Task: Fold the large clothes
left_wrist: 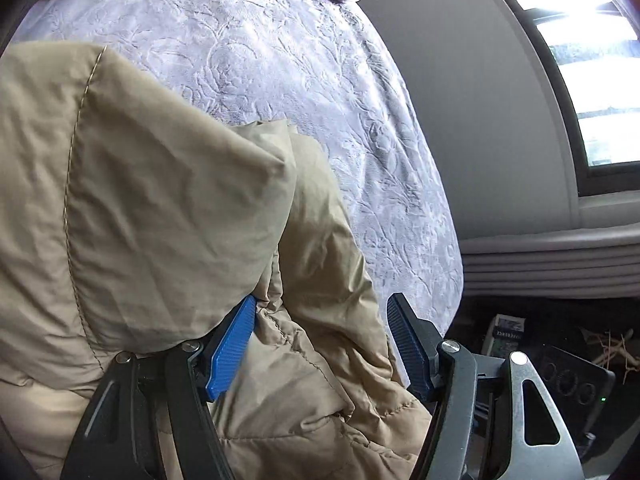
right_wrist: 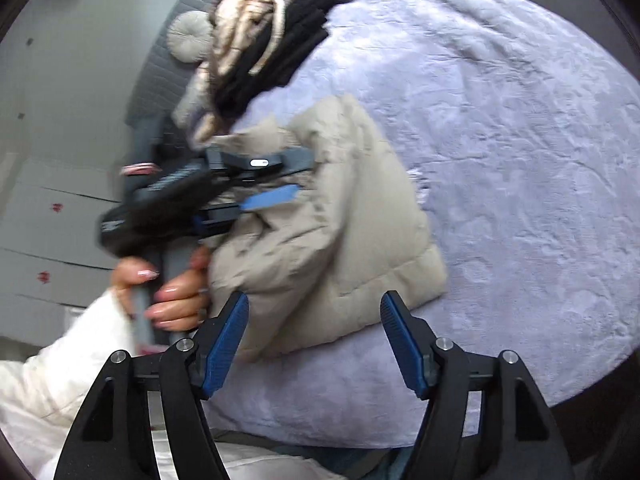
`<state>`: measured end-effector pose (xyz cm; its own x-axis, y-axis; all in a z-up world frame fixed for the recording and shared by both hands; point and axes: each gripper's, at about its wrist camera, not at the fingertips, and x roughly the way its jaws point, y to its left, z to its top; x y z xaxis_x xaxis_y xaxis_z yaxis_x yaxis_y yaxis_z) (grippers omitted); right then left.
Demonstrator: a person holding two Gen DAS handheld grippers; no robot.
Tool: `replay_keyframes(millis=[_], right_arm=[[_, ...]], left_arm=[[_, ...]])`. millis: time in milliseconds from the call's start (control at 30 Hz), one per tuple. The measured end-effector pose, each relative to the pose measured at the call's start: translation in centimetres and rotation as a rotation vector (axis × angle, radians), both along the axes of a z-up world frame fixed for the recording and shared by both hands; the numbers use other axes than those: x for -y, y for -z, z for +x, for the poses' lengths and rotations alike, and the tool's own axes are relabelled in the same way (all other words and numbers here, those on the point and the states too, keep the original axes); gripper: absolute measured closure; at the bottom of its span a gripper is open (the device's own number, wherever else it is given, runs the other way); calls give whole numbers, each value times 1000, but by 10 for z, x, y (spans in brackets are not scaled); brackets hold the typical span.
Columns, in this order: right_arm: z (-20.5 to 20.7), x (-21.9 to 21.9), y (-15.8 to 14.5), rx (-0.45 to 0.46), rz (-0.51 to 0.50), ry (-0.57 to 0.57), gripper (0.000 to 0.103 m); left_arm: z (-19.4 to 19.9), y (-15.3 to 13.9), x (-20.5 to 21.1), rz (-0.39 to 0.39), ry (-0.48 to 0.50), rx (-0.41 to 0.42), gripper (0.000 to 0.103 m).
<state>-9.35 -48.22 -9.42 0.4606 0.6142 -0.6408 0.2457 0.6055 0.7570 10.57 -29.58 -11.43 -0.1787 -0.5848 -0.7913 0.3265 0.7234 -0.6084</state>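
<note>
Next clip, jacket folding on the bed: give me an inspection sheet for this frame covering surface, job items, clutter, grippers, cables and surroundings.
Surface: bed under a pale lilac embossed blanket.
Job's things: beige puffer jacket, bunched in layered folds near the bed's edge.
Clutter: pile of black and cream knitwear at the far end; round cushion behind it.
Grippers: left gripper open, its fingers straddling jacket fabric without pinching it; right gripper open, over the jacket's near edge with nothing between its fingers.
Cables: nothing seen.
Surroundings: window beside the bed; dark device with a green light on the floor.
</note>
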Motion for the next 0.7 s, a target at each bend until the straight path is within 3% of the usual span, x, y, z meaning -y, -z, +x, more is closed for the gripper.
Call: replay_keyframes(millis=[100, 167, 200, 267, 400, 500, 600, 700], right_arm=[[20, -19, 0, 17, 109, -37, 23], [31, -33, 10, -40, 75, -44, 23], [36, -40, 17, -73, 42, -39, 40], [46, -47, 31, -146, -41, -25, 88], [41, -41, 28, -135, -172, -2, 90], [31, -28, 41, -171, -218, 5, 90], [26, -14, 68, -240, -218, 24, 90], [24, -8, 86, -271, -172, 32, 90]], left_arm=[[6, 16, 25, 27, 9, 18, 35], [4, 16, 35, 48, 18, 36, 35], [3, 10, 39, 57, 22, 51, 35], [3, -1, 38, 62, 24, 105, 35], [9, -58, 9, 79, -18, 367, 35], [25, -73, -28, 209, -109, 547, 35], [49, -51, -48, 336, -144, 561, 35], [62, -13, -35, 363, -148, 525, 35]])
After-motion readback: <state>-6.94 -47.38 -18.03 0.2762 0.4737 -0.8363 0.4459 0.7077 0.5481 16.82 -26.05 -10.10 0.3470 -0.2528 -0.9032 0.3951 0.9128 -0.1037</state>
